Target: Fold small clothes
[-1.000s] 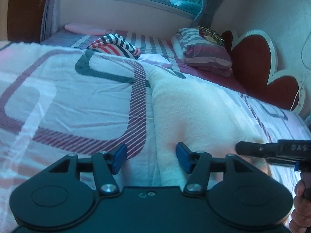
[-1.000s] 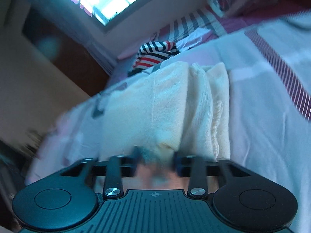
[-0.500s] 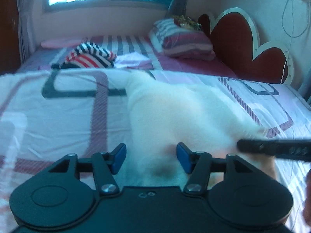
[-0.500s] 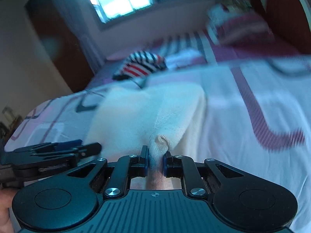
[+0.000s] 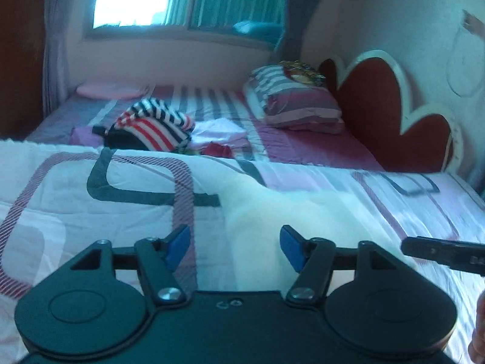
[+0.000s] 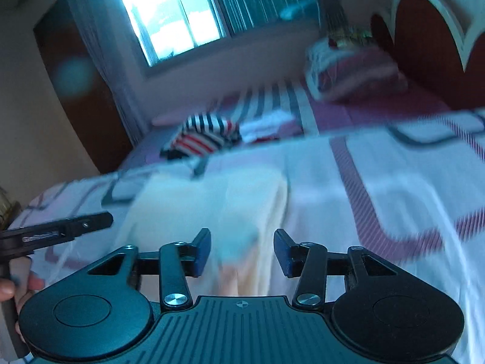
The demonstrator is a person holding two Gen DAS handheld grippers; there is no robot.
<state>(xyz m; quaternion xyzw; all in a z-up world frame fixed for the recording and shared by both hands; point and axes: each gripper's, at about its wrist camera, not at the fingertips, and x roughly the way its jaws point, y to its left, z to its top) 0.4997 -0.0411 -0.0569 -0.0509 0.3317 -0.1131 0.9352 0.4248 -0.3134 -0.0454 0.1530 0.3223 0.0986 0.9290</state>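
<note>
Daylight from a curtained window (image 5: 188,3) falls on a bed covered by a white quilt (image 5: 91,206) patterned with maroon and grey bands. From the left wrist view, a cream knitted garment (image 5: 272,209) lies folded on the quilt, directly ahead of the left gripper (image 5: 235,244); its blue pads stand apart, with nothing between them, and do not touch the cloth. The right gripper's black finger (image 5: 439,250) enters from the right edge, low over the quilt beside the garment. Farther back sit a striped red, white and navy garment (image 5: 154,127), a striped pillow (image 5: 294,100) and a heart-shaped maroon headboard (image 5: 379,112). From the right wrist view, which is blurred, the cream garment (image 6: 218,200) lies on the quilt (image 6: 379,188) just ahead of the right gripper (image 6: 242,253). Its jaws have just been opening; the pads stand apart and clear of the cloth, nothing clamped. The left gripper (image 6: 60,227) shows side-on at the left edge, held by a hand (image 6: 18,285). The striped garment (image 6: 203,136) lies beyond.
</note>
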